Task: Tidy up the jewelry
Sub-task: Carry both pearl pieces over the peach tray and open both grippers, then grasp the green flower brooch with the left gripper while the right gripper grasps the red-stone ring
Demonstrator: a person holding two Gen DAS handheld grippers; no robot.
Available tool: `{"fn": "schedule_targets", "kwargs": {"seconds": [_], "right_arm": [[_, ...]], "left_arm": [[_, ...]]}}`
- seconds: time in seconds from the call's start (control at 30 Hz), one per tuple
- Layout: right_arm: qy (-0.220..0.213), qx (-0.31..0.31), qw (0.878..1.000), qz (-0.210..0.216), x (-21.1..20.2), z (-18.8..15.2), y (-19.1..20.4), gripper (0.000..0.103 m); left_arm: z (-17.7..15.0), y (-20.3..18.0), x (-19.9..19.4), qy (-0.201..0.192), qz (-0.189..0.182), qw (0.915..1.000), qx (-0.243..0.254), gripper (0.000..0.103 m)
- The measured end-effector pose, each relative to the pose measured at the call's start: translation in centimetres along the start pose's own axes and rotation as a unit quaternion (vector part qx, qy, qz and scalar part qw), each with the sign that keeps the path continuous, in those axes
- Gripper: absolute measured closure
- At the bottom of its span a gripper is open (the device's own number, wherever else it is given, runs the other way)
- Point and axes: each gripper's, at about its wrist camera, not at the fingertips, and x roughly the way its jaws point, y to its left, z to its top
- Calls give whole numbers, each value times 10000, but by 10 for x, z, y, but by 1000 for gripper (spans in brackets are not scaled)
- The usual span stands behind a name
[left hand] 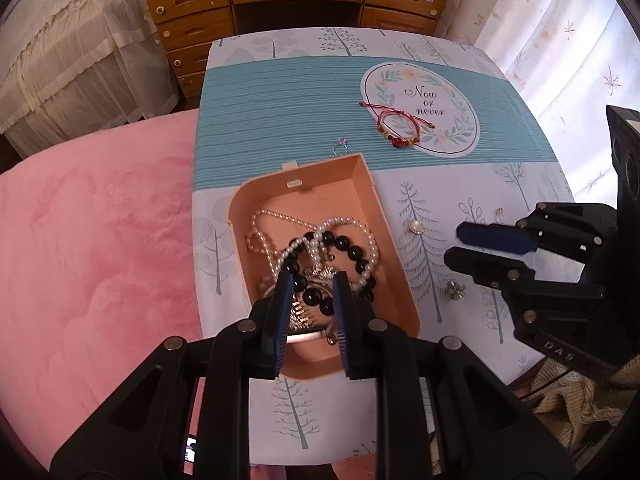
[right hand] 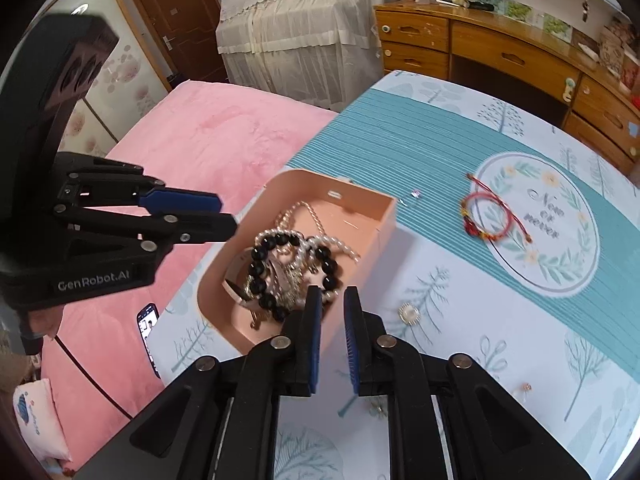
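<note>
Your left gripper (left hand: 310, 280) hangs over the near end of the one peach jewelry box (left hand: 362, 184), its two blue pads a little apart with nothing pinched between them; the tangle in the box lies below the tips. Your right gripper (right hand: 333, 294) stands at the box's near right corner, its pads likewise slightly apart and empty.

The box sits at the left edge of the table (left hand: 280, 92), on the tree-printed cloth, lid off. Inside I count one black bead bracelet (left hand: 352, 250) lying over pearl strands (left hand: 264, 216); how many strands there are I cannot tell, since they loop over each other. A gold comb-like piece (left hand: 300, 314) lies under the beads.

Outside the box, five pieces remain on the cloth. One red cord bracelet (left hand: 396, 130) lies on the oval "Now or never" print toward the far side. One small ring with a pale stone (left hand: 341, 147) sits just beyond the box's far wall. One round pearl brooch (left hand: 416, 226) lies right of the box. One flower-shaped piece (left hand: 456, 290) lies nearer the right edge, and one small earring (left hand: 501, 212) beyond it.

A phone (right hand: 148, 330) rests on the pink blanket (left hand: 100, 240) off the table's left edge.
</note>
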Motion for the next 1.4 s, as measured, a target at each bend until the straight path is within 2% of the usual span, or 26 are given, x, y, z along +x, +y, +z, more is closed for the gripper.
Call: {"fn": "schedule_targets", "kwargs": {"seconds": [0.1, 0.3, 0.43, 0.57, 0.7, 0.8, 0.93, 1.03, 1.4], "right_arm": [[-120, 111, 9999, -8, -15, -13, -7, 75], [-139, 361, 9992, -107, -31, -38, -31, 74], [-129, 473, 9982, -345, -43, -58, -51, 74], [-55, 649, 9961, -591, -50, -80, -77, 74], [39, 883, 9930, -785, -56, -102, -107, 74], [58, 993, 9913, -863, -57, -113, -121, 74], [87, 1166, 9900, -786, -50, -124, -131, 74], [101, 1258, 9897, -674, -44, -130, -131, 74], [113, 1349, 9900, -407, -28, -138, -129, 74]], "left_arm": [[-7, 1, -4, -79, -34, 9999, -94, 86], [-22, -7, -18, -519, 14, 9986, -131, 86], [-35, -31, -24, -807, -109, 9966, 88, 86], [-44, -58, -24, -933, 18, 9954, 212, 86], [-51, -85, -13, -776, -265, 9964, 207, 86], [-56, -112, -3, -769, -345, 9957, 385, 86], [-60, -142, 16, -725, -666, 9940, 468, 86], [-61, -160, 30, -807, -650, 9923, 682, 86], [-49, -172, 85, -469, -822, 9924, 791, 86]]}}
